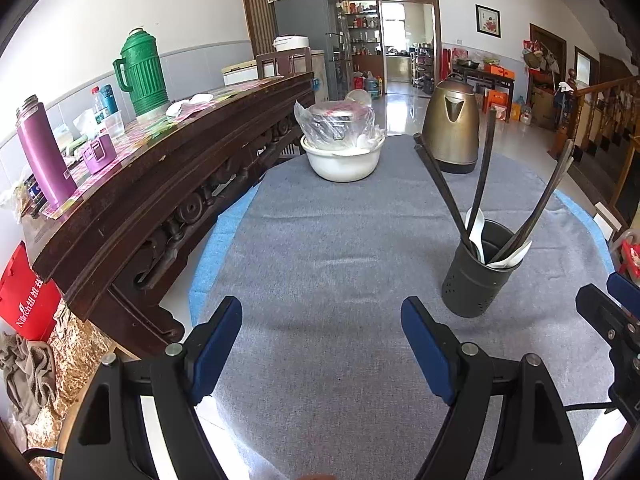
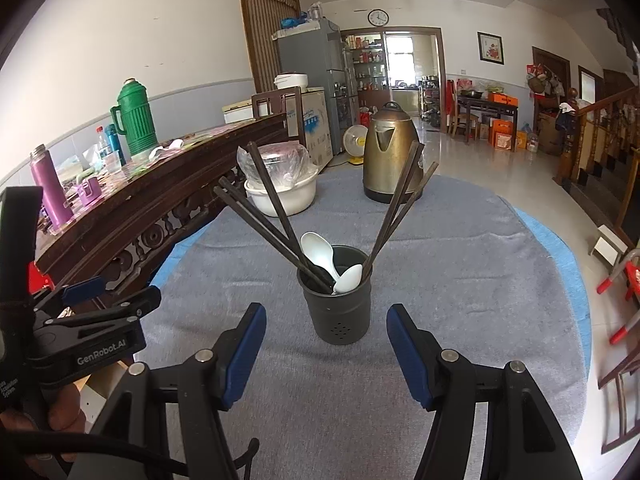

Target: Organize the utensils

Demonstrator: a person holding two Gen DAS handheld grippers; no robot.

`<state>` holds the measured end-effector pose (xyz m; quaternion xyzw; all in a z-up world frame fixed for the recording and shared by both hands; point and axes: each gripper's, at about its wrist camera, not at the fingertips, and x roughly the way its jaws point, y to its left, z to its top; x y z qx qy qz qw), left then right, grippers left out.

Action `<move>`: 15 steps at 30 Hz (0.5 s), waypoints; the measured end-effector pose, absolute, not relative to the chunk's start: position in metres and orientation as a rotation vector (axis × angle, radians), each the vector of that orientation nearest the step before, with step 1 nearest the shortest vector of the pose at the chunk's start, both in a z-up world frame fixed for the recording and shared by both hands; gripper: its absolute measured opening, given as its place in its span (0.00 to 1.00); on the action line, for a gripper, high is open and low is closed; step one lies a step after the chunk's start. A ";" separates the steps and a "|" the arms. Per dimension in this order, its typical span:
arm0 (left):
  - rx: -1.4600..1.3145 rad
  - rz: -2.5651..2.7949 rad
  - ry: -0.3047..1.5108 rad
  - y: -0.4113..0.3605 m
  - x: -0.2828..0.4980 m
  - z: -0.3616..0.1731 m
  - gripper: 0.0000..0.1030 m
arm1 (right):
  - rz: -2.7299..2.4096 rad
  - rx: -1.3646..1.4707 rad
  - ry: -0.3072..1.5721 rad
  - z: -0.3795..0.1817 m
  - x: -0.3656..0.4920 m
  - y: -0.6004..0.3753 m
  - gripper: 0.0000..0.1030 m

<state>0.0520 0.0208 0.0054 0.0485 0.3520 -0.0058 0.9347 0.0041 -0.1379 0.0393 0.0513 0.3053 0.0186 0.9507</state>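
Both the left gripper point(image 1: 322, 344) and the right gripper point(image 2: 326, 350) hang spread and empty. The dark perforated cylindrical utensil holder point(image 2: 339, 308) stands mid-tabletop on the grey felt cloth point(image 2: 460, 280), holding long dark stiff chopsticks point(image 2: 394, 212) and smooth white, probably plastic spoons point(image 2: 318, 254): light, slippery, best pinched mid-shaft. The neighbouring tool reads "GenRobot.AI".

A round worktop point(image 2: 460, 280) covered in grey felt cloth carries a dark perforated utensil holder point(image 2: 340, 304) near its front, upright on the cloth. Farther back stand a bronze electric kettle point(image 2: 390, 152) and, to its left, a white basin point(image 2: 280, 196) holding a plastic-wrapped metal pot point(image 2: 276, 164).
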 end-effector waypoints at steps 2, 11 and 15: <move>0.100 -0.016 0.715 0.021 0.050 0.007 0.80 | 0.031 0.104 0.621 0.040 0.004 -0.138 0.64; 0.098 -0.030 0.692 0.022 0.037 0.013 0.80 | 0.017 0.084 0.609 0.044 -0.006 -0.135 0.64; 0.104 -0.036 0.688 0.020 0.032 0.014 0.80 | 0.006 0.085 0.604 0.045 -0.011 -0.136 0.64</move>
